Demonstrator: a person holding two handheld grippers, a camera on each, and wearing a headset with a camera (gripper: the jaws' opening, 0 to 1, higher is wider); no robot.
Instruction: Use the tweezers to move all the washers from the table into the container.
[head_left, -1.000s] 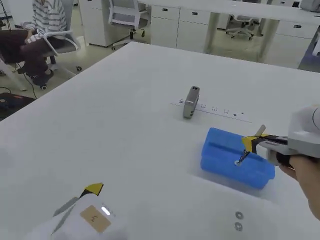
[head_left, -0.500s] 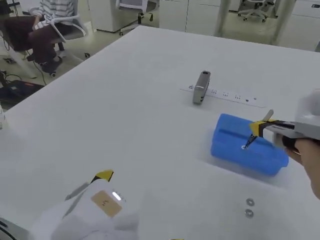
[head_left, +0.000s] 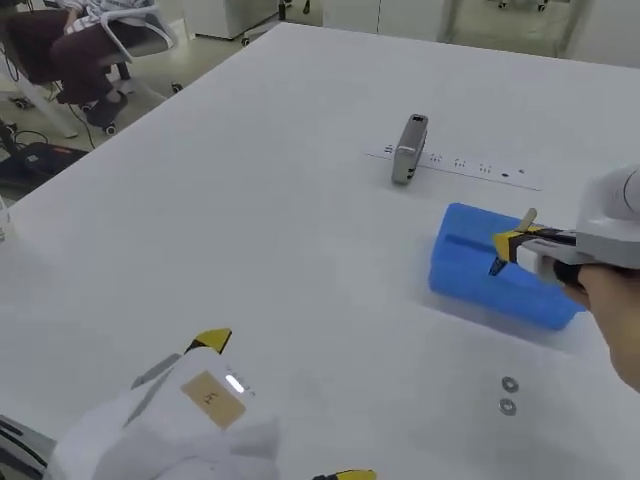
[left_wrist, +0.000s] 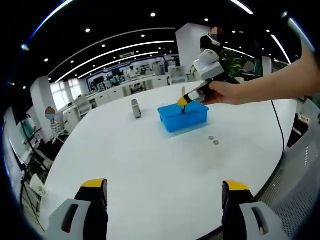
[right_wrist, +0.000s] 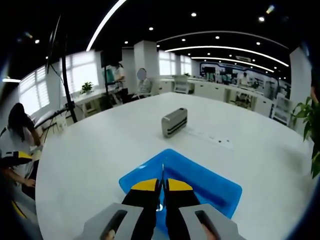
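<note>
Blue plastic marks the container (head_left: 465, 290), which sits on the white counter (head_left: 250, 200). Above its open top hangs the right gripper (head_left: 512, 246), held in a hand (head_left: 605, 300) that reaches in from the container's right side. The jaws are pressed together on the tweezers (right_wrist: 162, 175), whose thin tips point down into the container. The tips are too small to tell whether they carry a washer.

Two washers (head_left: 510, 384) lie flat on the counter just in front of the container, close beside each other and well clear of its wall. Nothing lies between them and the container.

Behind the container a grey box (head_left: 409, 148) stands on the counter, at the end of a flush socket strip (head_left: 470, 168).

Well apart from the container, at the counter's near edge, is the left gripper (left_wrist: 164, 186), its yellow-tipped jaws wide apart with nothing between them.

Far beyond the container, off the counter's corner, a person (head_left: 70, 40) sits in a chair.
</note>
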